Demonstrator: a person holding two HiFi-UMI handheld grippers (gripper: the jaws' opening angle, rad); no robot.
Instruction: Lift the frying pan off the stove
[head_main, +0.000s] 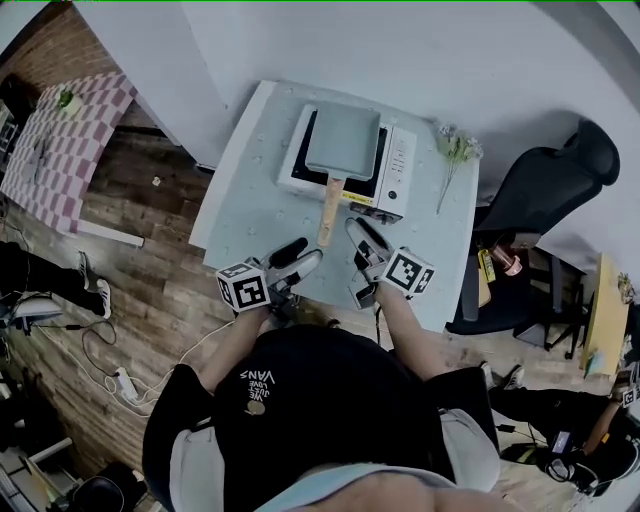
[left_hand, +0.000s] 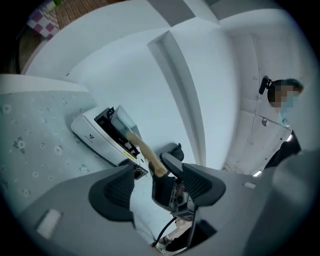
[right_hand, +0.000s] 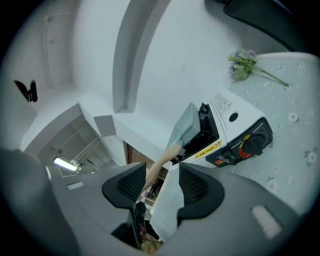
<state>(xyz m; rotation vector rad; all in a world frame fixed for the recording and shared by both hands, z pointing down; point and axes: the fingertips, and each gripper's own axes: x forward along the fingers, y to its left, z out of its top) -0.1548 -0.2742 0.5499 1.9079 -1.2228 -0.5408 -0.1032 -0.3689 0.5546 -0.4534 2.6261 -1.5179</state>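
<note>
I see the square frying pan (head_main: 343, 140) sitting on the portable stove (head_main: 400, 165) on the table (head_main: 245, 205), its wooden handle (head_main: 329, 208) pointing back toward me. My left gripper (head_main: 303, 256) and right gripper (head_main: 360, 234) sit either side of the handle's end. Both have their jaws apart, gripping nothing.

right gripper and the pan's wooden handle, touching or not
Apart. The head view shows bare table between the right gripper and the frying pan's wooden handle; its jaws stand open.
</note>
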